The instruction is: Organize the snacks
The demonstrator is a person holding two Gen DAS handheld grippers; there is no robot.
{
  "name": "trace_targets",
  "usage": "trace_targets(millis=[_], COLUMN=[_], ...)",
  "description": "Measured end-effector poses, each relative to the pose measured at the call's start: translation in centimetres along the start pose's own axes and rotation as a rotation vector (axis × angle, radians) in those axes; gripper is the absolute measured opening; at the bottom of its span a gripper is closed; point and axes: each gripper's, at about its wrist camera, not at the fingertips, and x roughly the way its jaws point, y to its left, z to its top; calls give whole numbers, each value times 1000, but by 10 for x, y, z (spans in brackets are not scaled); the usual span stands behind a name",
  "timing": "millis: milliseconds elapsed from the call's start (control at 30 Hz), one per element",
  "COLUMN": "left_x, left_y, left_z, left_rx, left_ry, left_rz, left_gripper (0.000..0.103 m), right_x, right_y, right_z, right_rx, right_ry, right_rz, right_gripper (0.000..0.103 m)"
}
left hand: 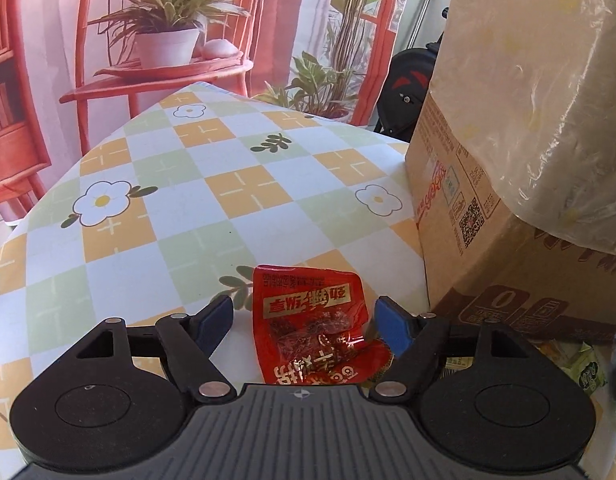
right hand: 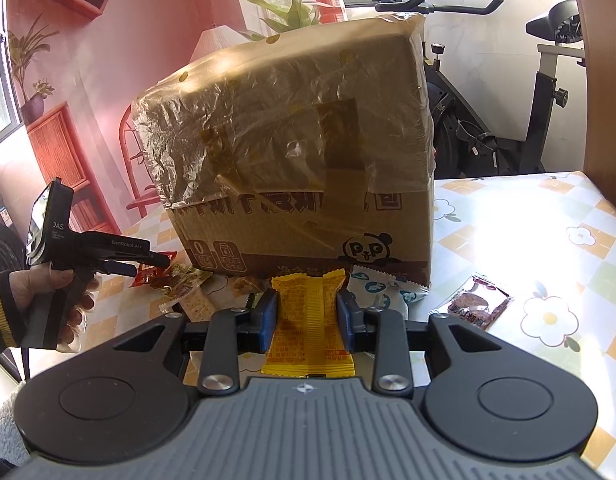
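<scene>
In the left wrist view a red snack packet [left hand: 320,324] lies on the checked tablecloth between the fingers of my left gripper [left hand: 303,316], which is open; the right finger [left hand: 392,324] touches the packet's edge. In the right wrist view my right gripper [right hand: 308,314] is shut on a yellow snack packet [right hand: 308,320], held in front of a cardboard box [right hand: 308,168]. The left gripper also shows in the right wrist view [right hand: 147,266], at the left over the red packet [right hand: 151,276].
The plastic-covered cardboard box [left hand: 528,160] stands on the table [left hand: 187,200]. Loose packets lie at its base: a white-blue one [right hand: 384,292], a dark red one [right hand: 480,304], several mixed ones [right hand: 199,288]. An exercise bike [right hand: 508,120] stands behind the table.
</scene>
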Motion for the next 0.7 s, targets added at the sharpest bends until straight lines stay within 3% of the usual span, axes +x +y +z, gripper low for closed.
trace_targets(millis=[233, 300, 400, 433, 467, 700], left_x=[-13, -18, -23, -25, -23, -30], left_y=[-8, -6, 3, 4, 4, 6], left_z=[-21, -23, -21, -20, -19, -27], left_rx=[128, 125, 77, 77, 88, 132], left_ry=[-39, -54, -69, -69, -52, -37], left_rz=[26, 43, 3, -6, -6, -42], left_gripper=[79, 65, 54, 19, 9, 7], right_x=[3, 4, 4, 3, 3, 2], right_y=[-3, -2, 0, 0, 0, 1], right_z=[-1, -1, -1, -1, 0, 0], right_rx=[12, 8, 0, -2, -1, 0], right_ry=[8, 8, 7, 7, 6, 1], right_rz=[-8, -2, 5, 5, 4, 8], right_gripper=[33, 33, 33, 33, 33, 33])
